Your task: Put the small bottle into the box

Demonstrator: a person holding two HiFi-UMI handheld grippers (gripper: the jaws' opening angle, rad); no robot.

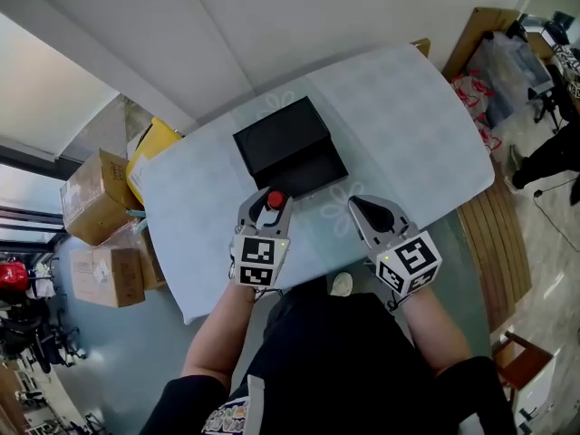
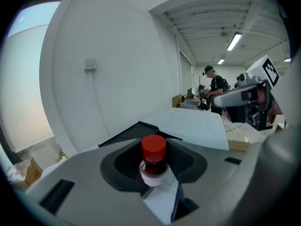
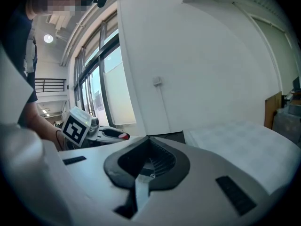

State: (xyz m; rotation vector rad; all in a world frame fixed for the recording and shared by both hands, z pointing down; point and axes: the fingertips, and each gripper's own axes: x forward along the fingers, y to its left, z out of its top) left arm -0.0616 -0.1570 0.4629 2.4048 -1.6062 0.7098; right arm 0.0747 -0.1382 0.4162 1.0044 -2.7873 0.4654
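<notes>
A small dark bottle with a red cap (image 2: pixel 153 160) stands upright between the jaws of my left gripper (image 1: pixel 269 203), which is shut on it; its cap (image 1: pixel 275 198) shows in the head view. The bottle hangs just in front of the open black box (image 1: pixel 290 149), whose edge (image 2: pixel 136 128) shows behind it in the left gripper view. My right gripper (image 1: pixel 369 209) is shut with nothing in it, over the table to the right of the box. In the right gripper view the left gripper (image 3: pixel 101 133) with the red cap shows at the left.
The pale table (image 1: pixel 408 125) carries the box. Cardboard boxes (image 1: pixel 95 193) and a yellow bag (image 1: pixel 149 148) lie on the floor at the left. A wooden bench (image 1: pixel 494 234) runs along the right. A person (image 2: pixel 216 91) stands far off.
</notes>
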